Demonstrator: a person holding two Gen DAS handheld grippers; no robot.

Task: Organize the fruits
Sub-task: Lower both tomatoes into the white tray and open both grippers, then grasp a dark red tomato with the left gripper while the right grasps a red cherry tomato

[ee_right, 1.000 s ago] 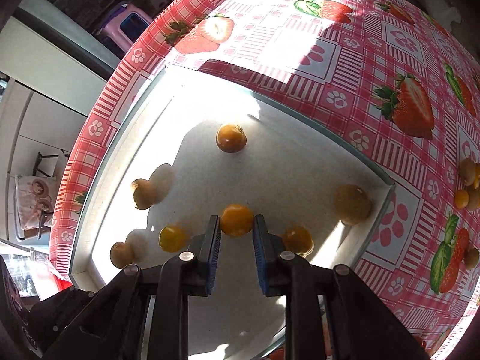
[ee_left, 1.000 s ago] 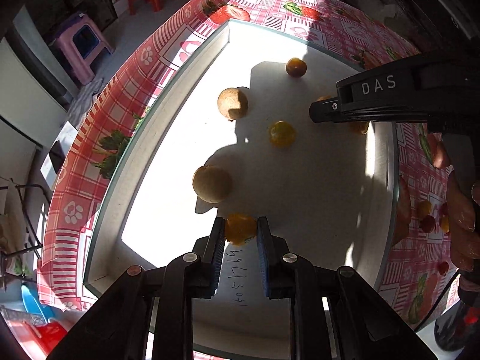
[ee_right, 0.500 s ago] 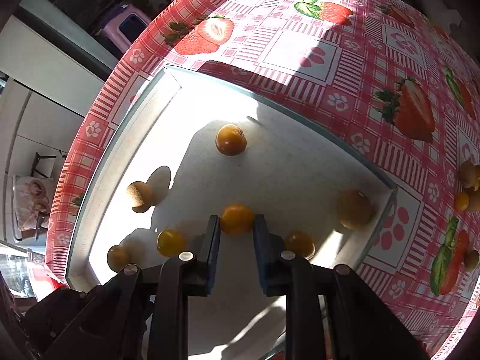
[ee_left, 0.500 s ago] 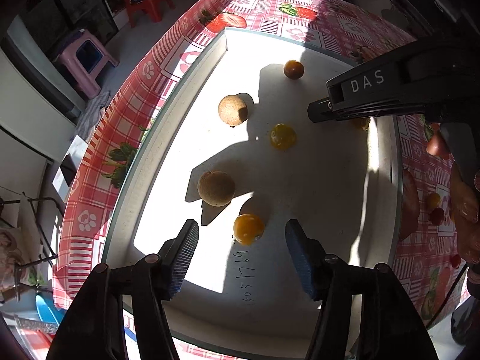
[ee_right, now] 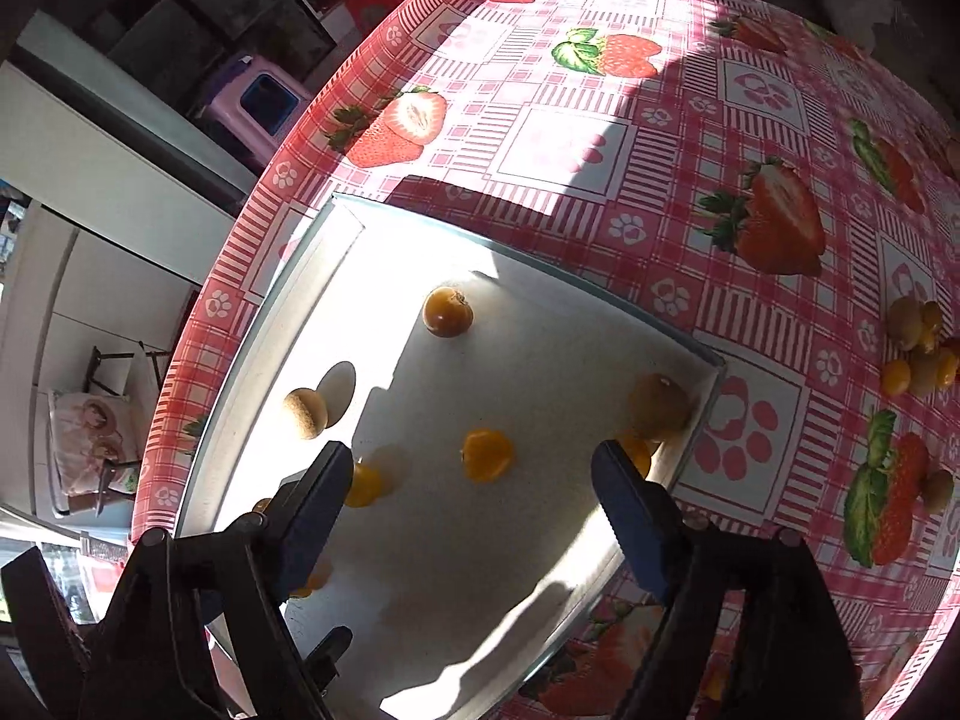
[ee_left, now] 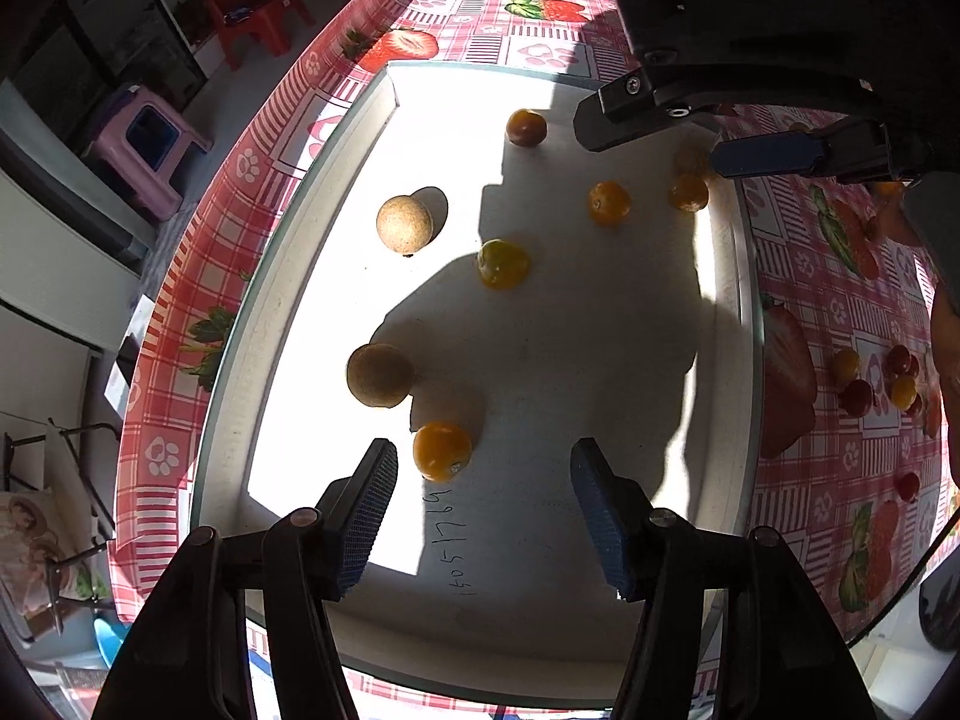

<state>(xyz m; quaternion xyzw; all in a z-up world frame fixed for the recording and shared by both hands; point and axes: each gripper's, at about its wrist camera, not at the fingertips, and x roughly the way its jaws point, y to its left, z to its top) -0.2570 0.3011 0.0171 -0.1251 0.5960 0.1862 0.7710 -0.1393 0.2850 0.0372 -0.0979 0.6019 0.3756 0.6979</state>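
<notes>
A white tray [ee_left: 282, 276] lies on the strawberry tablecloth and holds several small fruits. My left gripper [ee_left: 483, 468] is open above the tray's near end, with a yellow-orange fruit [ee_left: 442, 451] lying on the tray just ahead of its left finger. Two tan round fruits [ee_left: 404, 224] [ee_left: 379, 374] lie to the left. My right gripper [ee_right: 474, 468] is open and empty above the tray [ee_right: 312, 252]; an orange fruit [ee_right: 487, 455] lies on the tray between its fingers. A darker orange fruit [ee_right: 447, 312] lies farther off.
Loose small yellow and red fruits [ee_left: 873, 378] lie on the tablecloth right of the tray, also in the right wrist view [ee_right: 918, 354]. The right gripper's body [ee_left: 750, 48] hangs over the tray's far right. A pink stool [ee_left: 150, 144] stands on the floor.
Both grippers have opened and let go of their orange fruits, which now lie on the tray. Both grippers have drawn back a little.
</notes>
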